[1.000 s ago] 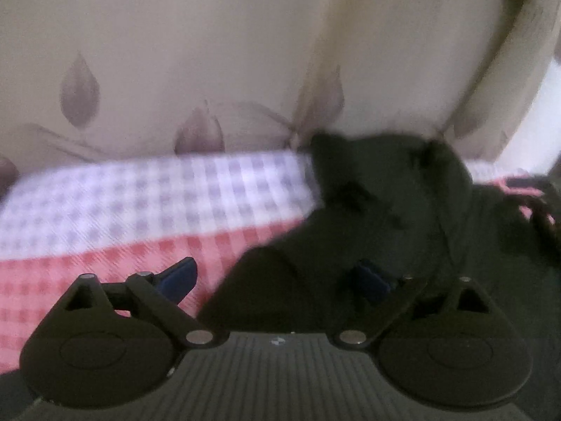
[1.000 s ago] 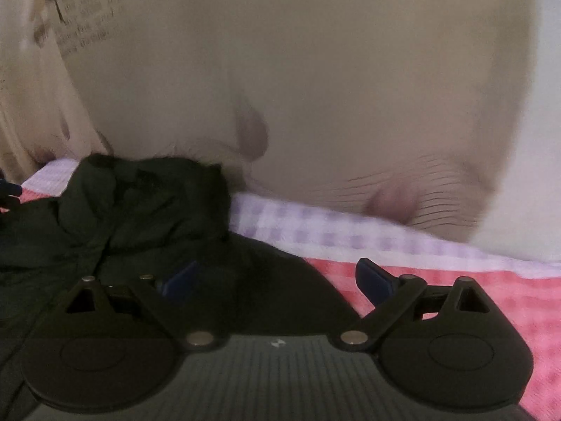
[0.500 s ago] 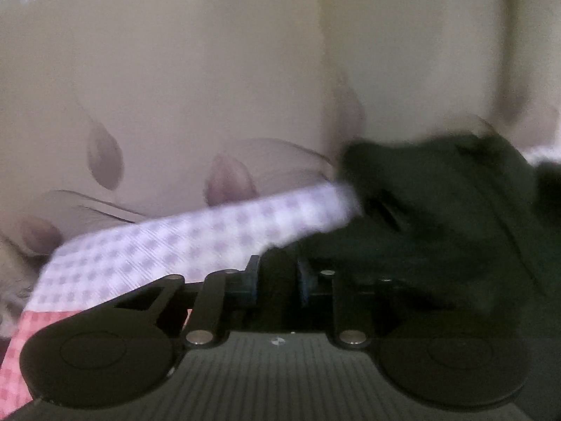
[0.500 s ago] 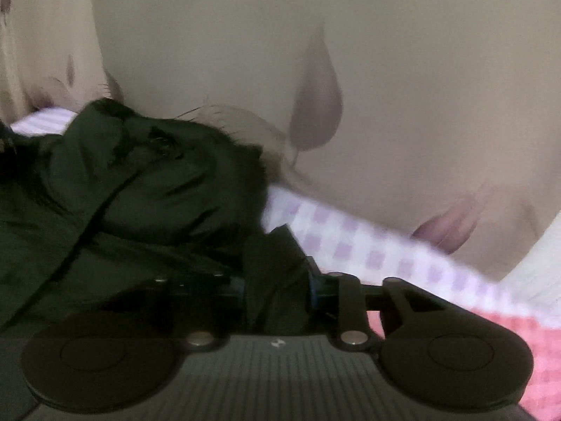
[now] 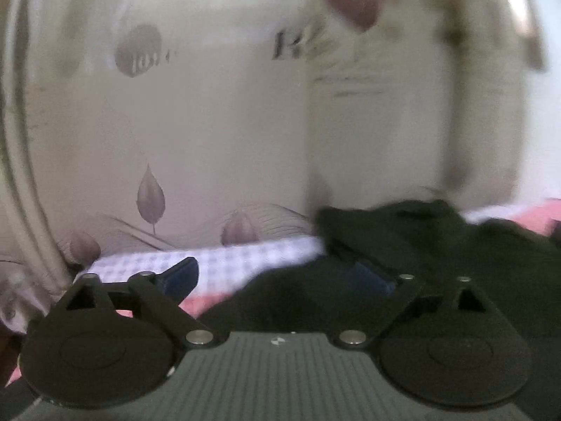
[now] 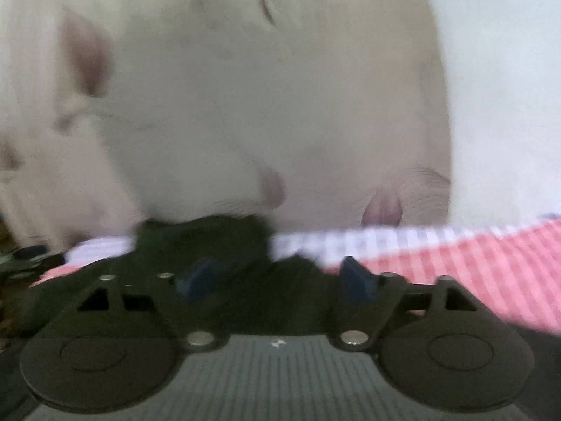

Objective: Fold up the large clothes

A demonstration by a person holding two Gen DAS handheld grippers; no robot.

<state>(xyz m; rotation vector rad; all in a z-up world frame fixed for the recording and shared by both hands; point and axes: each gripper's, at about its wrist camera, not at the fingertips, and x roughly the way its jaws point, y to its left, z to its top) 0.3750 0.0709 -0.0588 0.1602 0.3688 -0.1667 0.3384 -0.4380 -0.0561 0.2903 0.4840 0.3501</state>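
A large dark green garment [image 5: 438, 245] lies bunched on a checked bedsheet [image 5: 245, 259], to the right in the left wrist view. It also shows in the right wrist view [image 6: 210, 242], at centre left. My left gripper [image 5: 280, 277] is open, its blue pads [image 5: 182, 275] spread wide, with a dark fold of the garment lying between and below them. My right gripper [image 6: 277, 277] is open too, with garment cloth lying between its blue pads [image 6: 354, 277]. Both views are blurred.
A cream wall covering [image 5: 210, 140] with purple leaf prints rises right behind the bed. The bedsheet [image 6: 473, 266] is white-lilac check near the wall and red check nearer me. Some dark items [image 6: 24, 256] sit at the left edge.
Half a second ago both grippers were shut on folds of the garment; now both have opened and let go. Both cameras have pulled back and tilted up.
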